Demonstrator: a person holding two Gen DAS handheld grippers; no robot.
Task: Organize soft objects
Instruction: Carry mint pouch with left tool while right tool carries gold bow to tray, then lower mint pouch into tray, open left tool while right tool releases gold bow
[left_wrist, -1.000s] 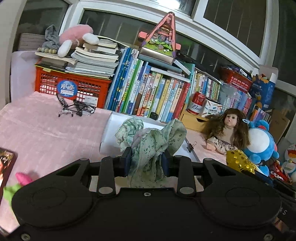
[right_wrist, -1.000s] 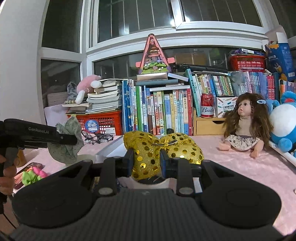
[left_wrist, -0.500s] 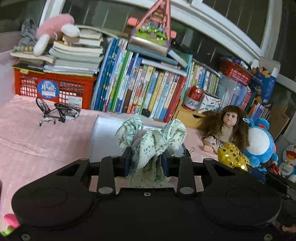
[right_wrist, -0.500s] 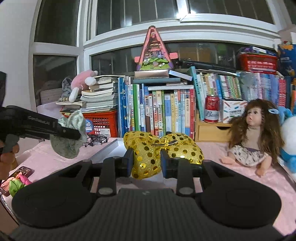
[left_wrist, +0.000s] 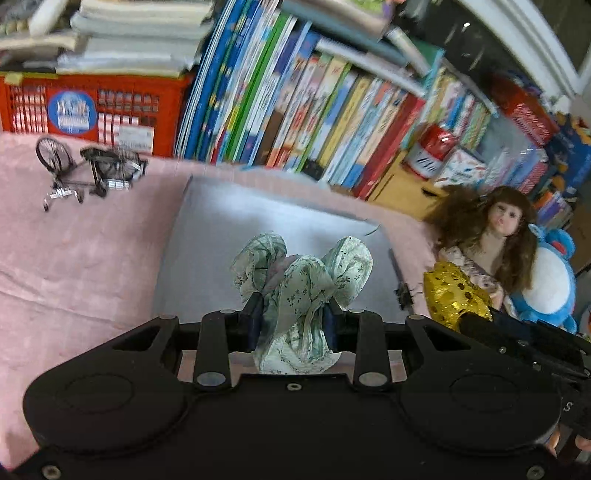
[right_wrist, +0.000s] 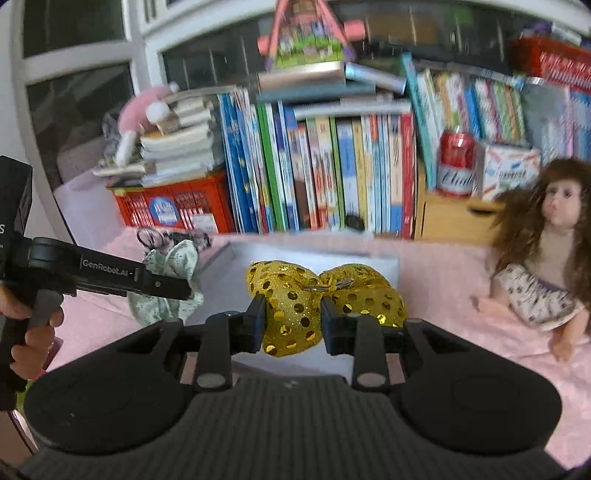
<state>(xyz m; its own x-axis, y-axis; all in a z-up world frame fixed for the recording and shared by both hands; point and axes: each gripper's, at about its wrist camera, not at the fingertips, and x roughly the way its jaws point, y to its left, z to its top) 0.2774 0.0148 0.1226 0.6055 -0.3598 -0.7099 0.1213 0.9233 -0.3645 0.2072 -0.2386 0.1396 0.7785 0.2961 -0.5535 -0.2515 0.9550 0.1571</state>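
Observation:
My left gripper (left_wrist: 293, 314) is shut on a pale green flowered fabric bow (left_wrist: 306, 269), held over the near part of a white flat box (left_wrist: 229, 221) on the pink cloth. In the right wrist view my right gripper (right_wrist: 291, 314) is shut on a gold sequined bow (right_wrist: 362, 291), just above the same white box (right_wrist: 369, 262). The left gripper's fingers (right_wrist: 162, 286) come in from the left with the green bow (right_wrist: 173, 258) in them. From the left wrist view the gold bow (left_wrist: 450, 295) shows at the right edge of the box.
A long-haired doll (right_wrist: 546, 266) sits right of the box, with a blue plush (left_wrist: 554, 288) beside it. Behind the box stand a row of books (left_wrist: 295, 110), a red crate (left_wrist: 92, 110) and a red can (right_wrist: 456, 162). A wire bicycle model (left_wrist: 88, 170) stands at the left.
Both grippers have moved forward toward the white box and tipped downward, so the books and box loom larger. Each still holds its bow.

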